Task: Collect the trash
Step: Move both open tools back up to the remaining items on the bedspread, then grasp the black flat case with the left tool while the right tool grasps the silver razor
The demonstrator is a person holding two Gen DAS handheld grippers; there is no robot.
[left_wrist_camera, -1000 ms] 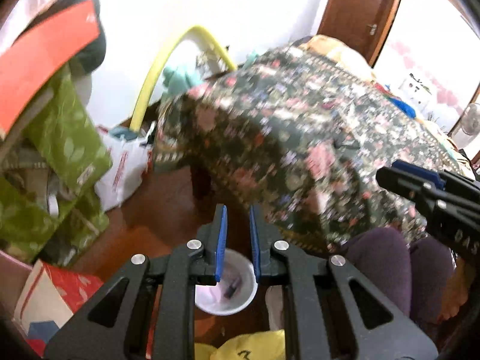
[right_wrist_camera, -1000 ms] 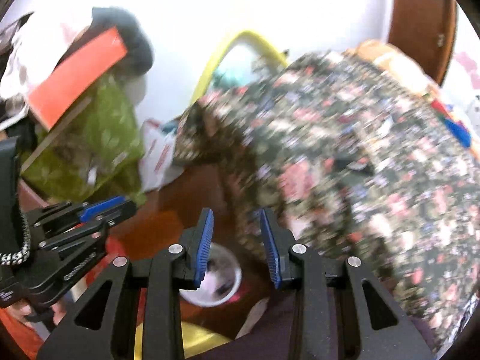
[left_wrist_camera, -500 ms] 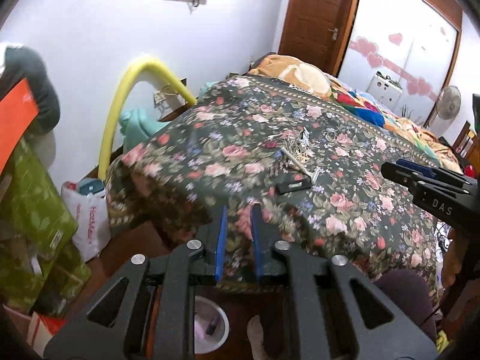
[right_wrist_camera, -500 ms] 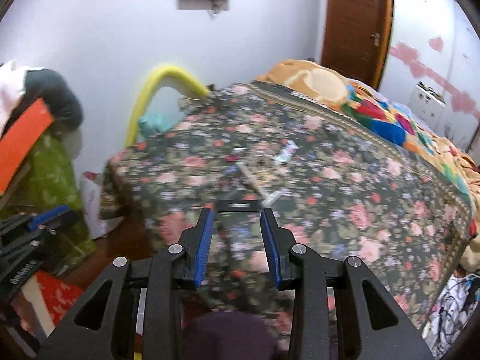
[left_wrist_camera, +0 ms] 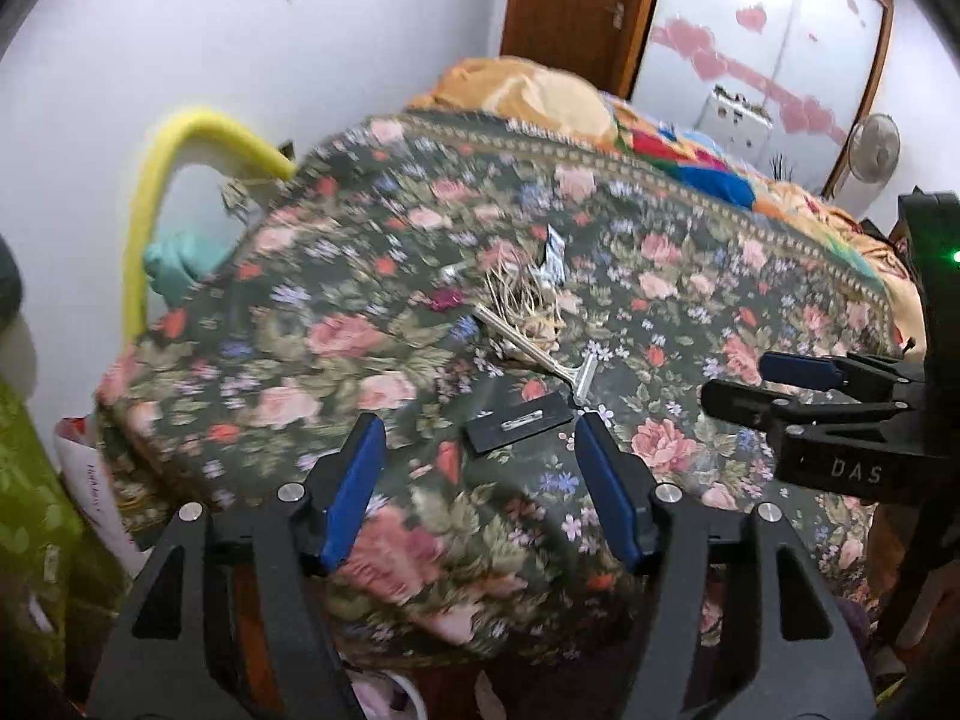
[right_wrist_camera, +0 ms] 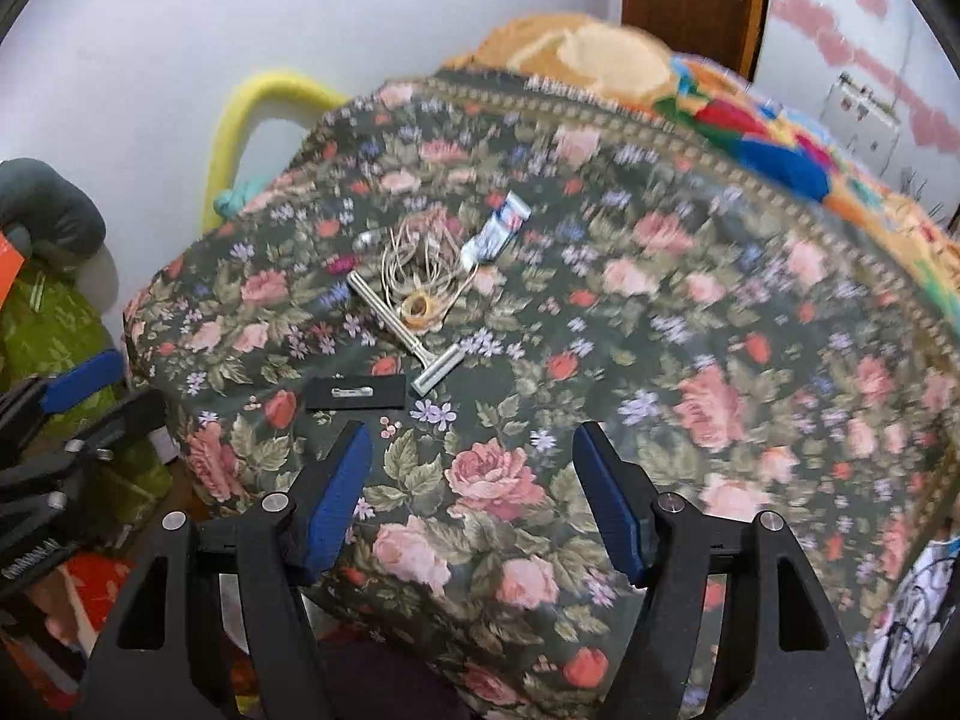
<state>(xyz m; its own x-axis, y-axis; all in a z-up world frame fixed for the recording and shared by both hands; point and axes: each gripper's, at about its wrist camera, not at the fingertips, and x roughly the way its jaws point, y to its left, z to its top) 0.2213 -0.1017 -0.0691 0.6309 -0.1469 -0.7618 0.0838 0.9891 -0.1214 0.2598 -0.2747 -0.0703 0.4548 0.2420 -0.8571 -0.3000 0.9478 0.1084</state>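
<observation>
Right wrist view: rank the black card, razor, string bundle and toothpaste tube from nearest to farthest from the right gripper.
From the right gripper, whose jaws are opening with nothing between them:
1. Black card, just ahead, left.
2. Razor, beyond the card.
3. String bundle, mid-bedspread.
4. Toothpaste tube, farthest, right of the strings.

left claw (left_wrist_camera: 477, 480) opening, empty, right claw (right_wrist_camera: 474, 492) opening, empty

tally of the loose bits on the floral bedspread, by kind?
Disposable razor: 1
Black flat card: 1
Crumpled tube or wrapper: 1
Tangle of pale strings: 1
Tape ring: 1
Small magenta scrap: 1
Total: 6
</observation>
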